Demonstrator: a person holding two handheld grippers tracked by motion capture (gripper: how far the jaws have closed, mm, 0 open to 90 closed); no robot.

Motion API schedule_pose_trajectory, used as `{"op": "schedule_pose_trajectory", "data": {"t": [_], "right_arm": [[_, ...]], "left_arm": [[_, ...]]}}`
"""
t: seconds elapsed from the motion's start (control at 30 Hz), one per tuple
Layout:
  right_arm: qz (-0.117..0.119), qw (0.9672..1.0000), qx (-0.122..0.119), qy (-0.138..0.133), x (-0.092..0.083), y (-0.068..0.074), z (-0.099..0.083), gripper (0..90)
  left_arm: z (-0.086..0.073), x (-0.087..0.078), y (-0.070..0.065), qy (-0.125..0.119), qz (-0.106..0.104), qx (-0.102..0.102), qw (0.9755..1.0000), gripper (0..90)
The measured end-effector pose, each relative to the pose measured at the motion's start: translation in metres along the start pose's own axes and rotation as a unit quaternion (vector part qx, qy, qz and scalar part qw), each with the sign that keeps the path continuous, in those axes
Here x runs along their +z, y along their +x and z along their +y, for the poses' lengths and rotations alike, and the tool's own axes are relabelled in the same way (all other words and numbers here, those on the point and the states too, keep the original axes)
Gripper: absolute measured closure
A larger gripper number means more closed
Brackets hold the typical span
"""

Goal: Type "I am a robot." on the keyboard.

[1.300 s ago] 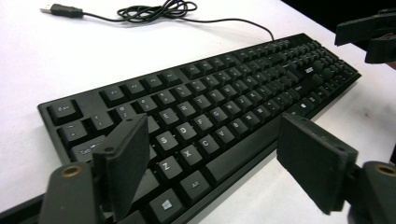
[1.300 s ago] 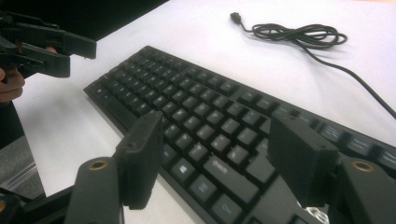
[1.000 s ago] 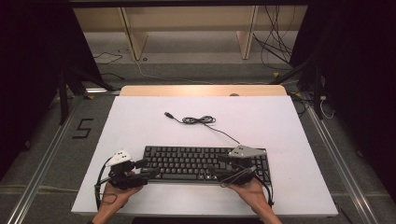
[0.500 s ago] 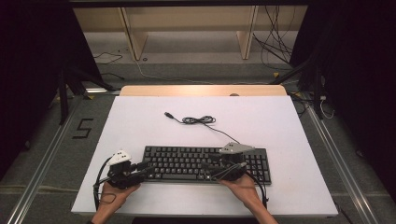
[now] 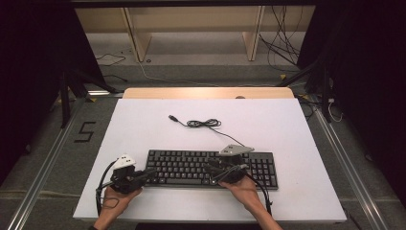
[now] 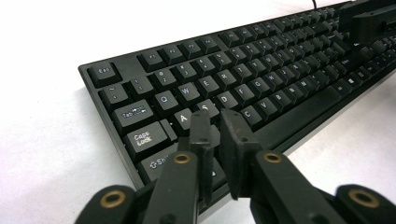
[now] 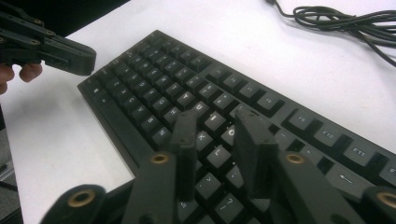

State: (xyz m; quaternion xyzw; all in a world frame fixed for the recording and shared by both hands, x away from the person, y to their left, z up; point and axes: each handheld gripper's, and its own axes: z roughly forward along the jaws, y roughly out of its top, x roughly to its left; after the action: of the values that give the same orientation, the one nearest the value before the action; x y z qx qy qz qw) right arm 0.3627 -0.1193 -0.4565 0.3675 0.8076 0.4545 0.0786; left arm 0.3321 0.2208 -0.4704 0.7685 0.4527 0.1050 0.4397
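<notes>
Both pairs of jaws have just been closing, and the right gripper (image 5: 214, 173) has slid leftward from the keyboard's right end to a spot over the keys right of the middle, while the left gripper (image 5: 149, 173) sits where it was a second ago, at the left end. Largest on the white tabletop (image 5: 143, 124) is the one black keyboard (image 5: 191, 163), lying near the person's edge with its long axis running left to right across the table, so each hand meets it from the near side and the jaws point over its front edge onto the keys. From the left gripper view (image 6: 219, 135) the jaws are drawn almost together with only a thin slit between them and nothing caught in it, their tips hovering over the keys just beside A and Caps Lock (image 6: 144, 138). From the right gripper view (image 7: 217, 140) the jaws stand partly apart, nothing between them, poised above the K and L keys (image 7: 218, 156). I'd judge the coming move is a key press, and what it turns on is that the keys lie straight below and just ahead of the tips; the left gripper looks nearer to touching down. Beyond the keyboard lies one thin black cable (image 5: 203, 123), loosely coiled and ending in a plug (image 5: 171, 117), well apart from both hands (image 5: 115, 199).
</notes>
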Motion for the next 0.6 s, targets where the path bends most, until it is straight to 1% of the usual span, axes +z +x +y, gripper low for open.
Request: {"op": "schedule_pose_trajectory", "data": {"t": [0.17, 0.2, 0.6], "right_arm": [[0.000, 1.0000, -0.003, 0.006, 0.006, 0.001, 0.002, 78.8], [-0.002, 1.0000, -0.002, 0.009, 0.009, 0.002, 0.002, 81.5], [-0.010, 0.9998, -0.002, 0.018, 0.021, 0.002, 0.006, 90.0]], "left_arm": [[0.000, 0.001, 0.001, 0.004, 0.002, 0.001, 1.0000, 87.2], [0.000, 0.001, 0.001, 0.004, 0.002, 0.002, 1.0000, 88.0], [0.000, 0.003, 0.004, 0.009, 0.005, -0.001, 0.9999, 88.8]]}}
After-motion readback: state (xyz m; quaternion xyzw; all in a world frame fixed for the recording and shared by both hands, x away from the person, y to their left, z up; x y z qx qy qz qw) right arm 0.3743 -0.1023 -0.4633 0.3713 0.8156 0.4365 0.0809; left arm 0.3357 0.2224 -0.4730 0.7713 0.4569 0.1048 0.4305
